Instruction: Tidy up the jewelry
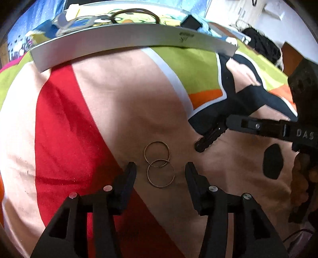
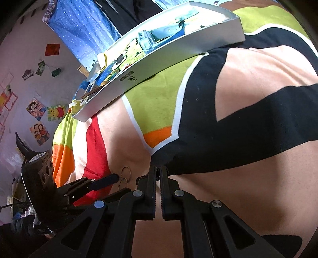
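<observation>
So the left gripper [image 1: 161, 166] sits low over the bedspread [image 1: 111, 111], jaws spread wide with the two thin hoop rings [image 1: 159, 164] lying overlapped between the fingertips. They look light, stiff and slippery, so I'd pinch across the wire where they cross. The white tray [image 1: 127, 39] is well behind. The right gripper [image 1: 200, 145] rests just beside them, jaws together on nothing.

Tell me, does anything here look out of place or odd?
Yes: two thin hoop rings lie loose on the bedspread, overlapping, while a bangle and other pieces already sit in the white tray. The open left tool straddles the hoops; the right tool is shut, empty.
</observation>
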